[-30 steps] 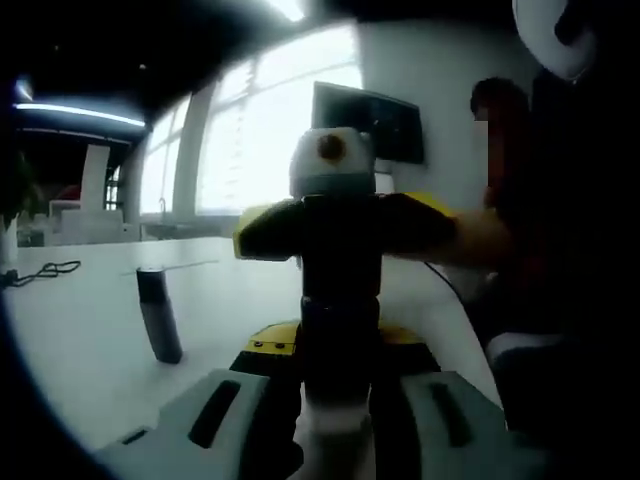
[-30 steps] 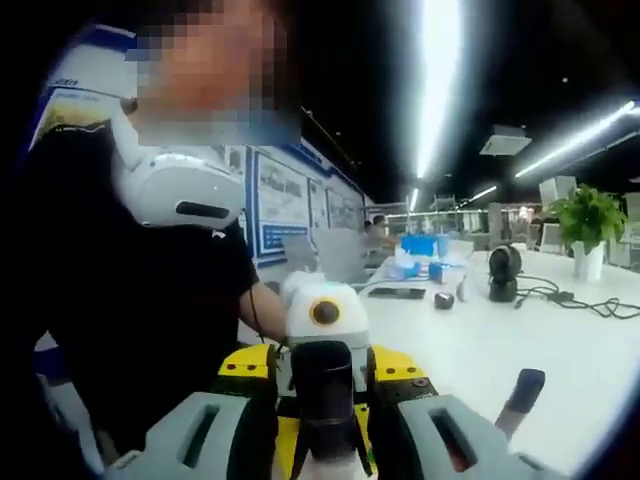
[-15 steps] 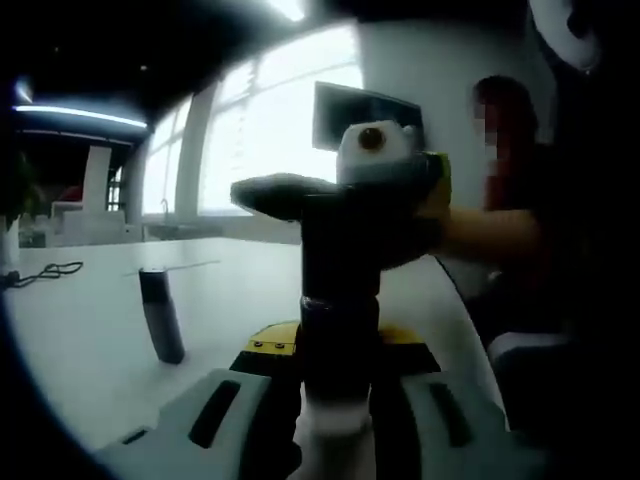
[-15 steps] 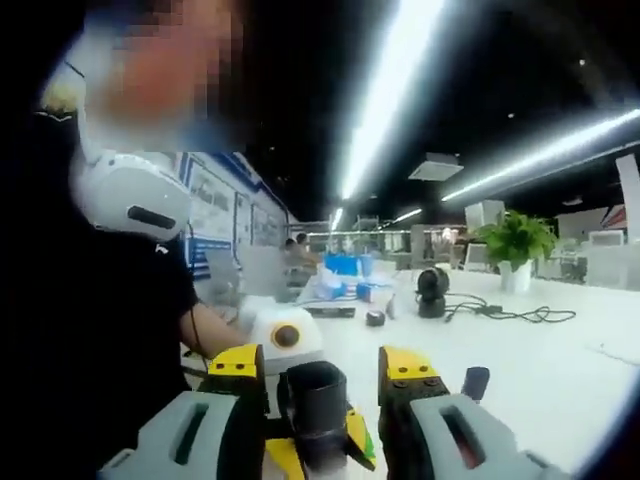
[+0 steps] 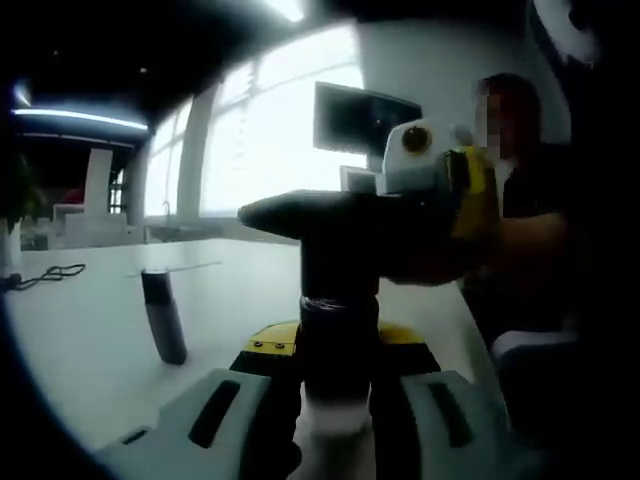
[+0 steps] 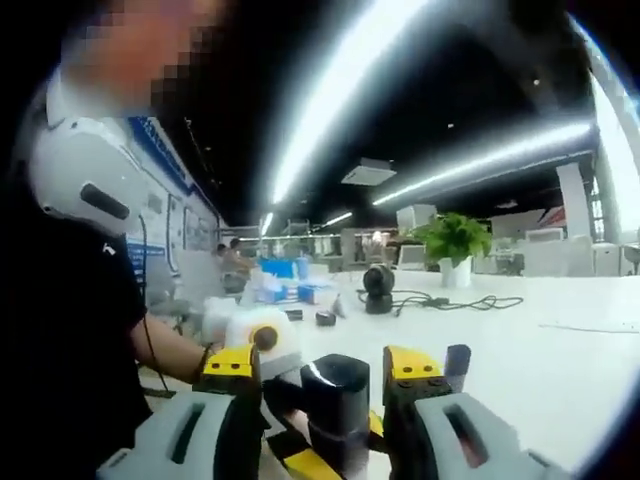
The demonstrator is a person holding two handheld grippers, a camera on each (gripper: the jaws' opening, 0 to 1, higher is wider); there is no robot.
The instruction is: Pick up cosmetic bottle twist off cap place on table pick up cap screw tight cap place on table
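— Two grippers meet on one cosmetic bottle, and that's the reason for the whole arrangement. The left gripper stands it upright between its jaws, clenched on the pale lower body, so the dark neck and top stick up free.

— And the other one?

— The right gripper comes across the top of the bottle in the left gripper view, lying sideways over it. In its own view its jaws sit either side of the cap, the dark glossy cylinder.

— Squeezing it?

— I can't tell for certain. The yellow-tipped jaws stand close beside the cap, with what looks like a thin gap on the right side. Whether the pads bite or have just let go, the pictures don't settle.

— So which step is this?

— My reading: the twisting stage, one tool anchoring the bottle while the other works the cap. Loosening or tightening, I can't say from this.

— Anything around the bottle?

— Left of it and further back, a second dark tube stands alone on the white table, leaning a little, well apart from the bottle. Beyond that tube a cable lies near the table's far side. Behind the bottle, a person's dark sleeve.
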